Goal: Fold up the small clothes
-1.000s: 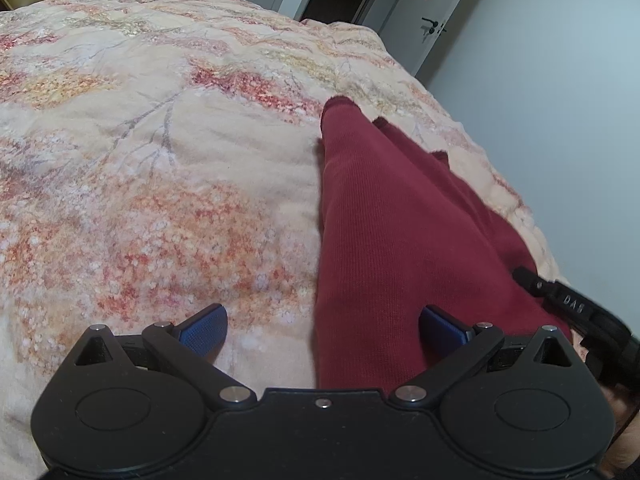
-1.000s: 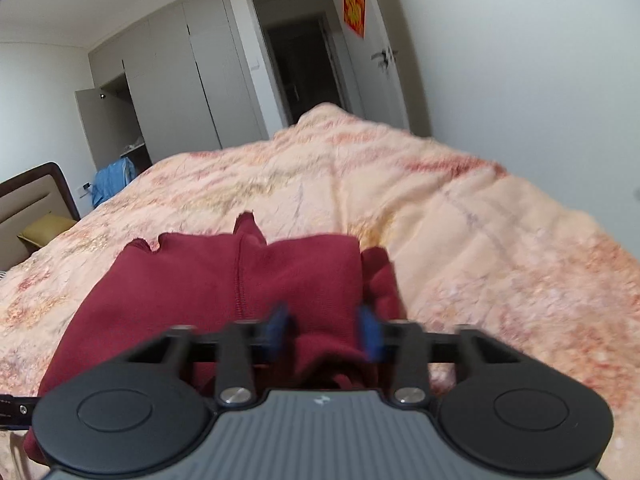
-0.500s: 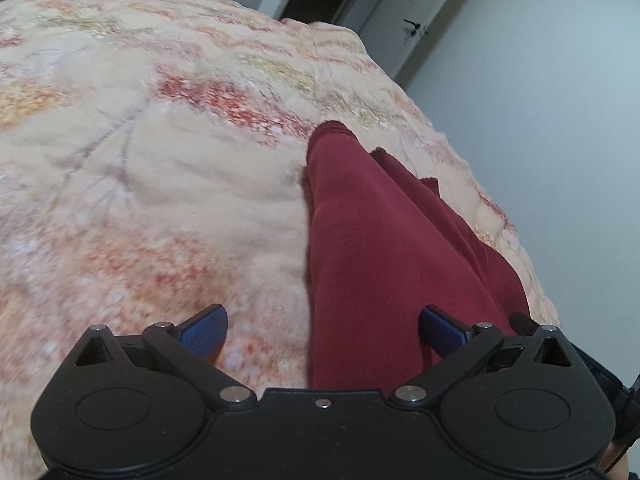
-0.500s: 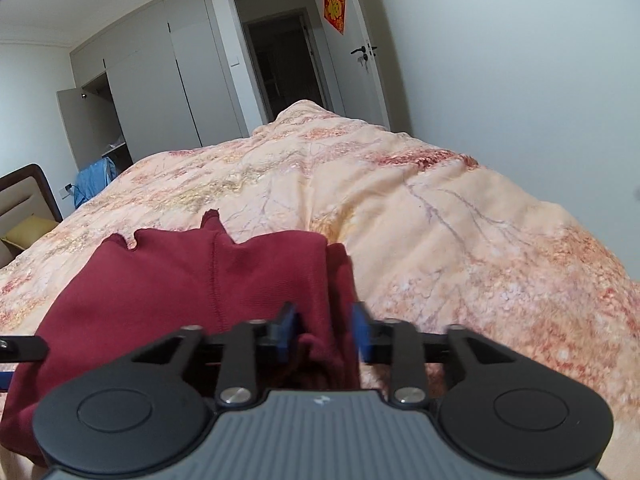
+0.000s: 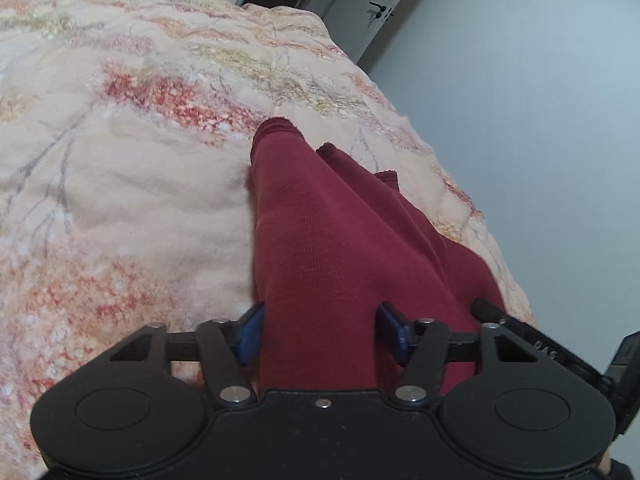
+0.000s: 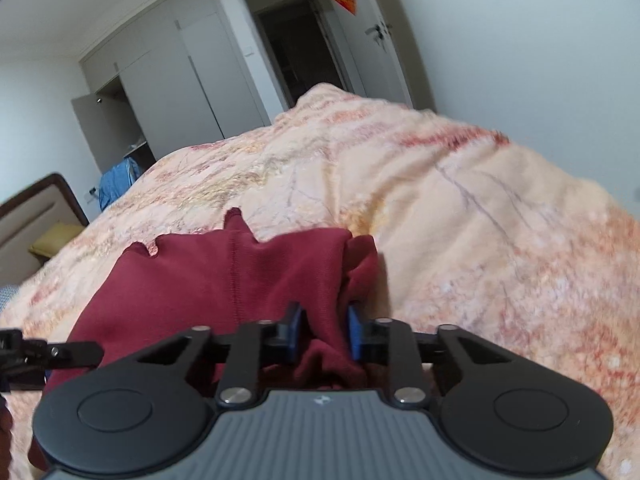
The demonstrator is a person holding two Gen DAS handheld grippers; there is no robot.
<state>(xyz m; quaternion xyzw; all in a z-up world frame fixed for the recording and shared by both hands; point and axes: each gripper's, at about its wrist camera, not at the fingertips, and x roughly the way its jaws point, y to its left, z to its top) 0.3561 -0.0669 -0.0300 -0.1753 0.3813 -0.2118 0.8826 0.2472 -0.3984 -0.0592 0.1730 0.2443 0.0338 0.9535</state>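
A dark red knit garment (image 5: pixel 340 240) lies on a floral blanket (image 5: pixel 120 200) and stretches away from me in a long narrow strip. My left gripper (image 5: pixel 322 336) is at its near end with the jaws closing. The cloth lies flat between the blue pads, and the left pad sits at the cloth's edge. In the right wrist view the same garment (image 6: pixel 240 272) spreads to the left. My right gripper (image 6: pixel 325 332) has its jaws closing on a bunched fold at the garment's right corner, and both pads press the cloth.
The blanket (image 6: pixel 460 240) covers a bed that drops off at the right beside a pale wall (image 5: pixel 540 120). Beyond the bed are a grey wardrobe (image 6: pixel 180 80), a dark doorway (image 6: pixel 292 40) and a door. A headboard (image 6: pixel 36 216) and a blue cloth (image 6: pixel 118 180) are at the left.
The left jaws have narrowed from wide open to the width of the garment strip. The right jaws spread a little and closed again on the fold. The left view has shifted over the bed.
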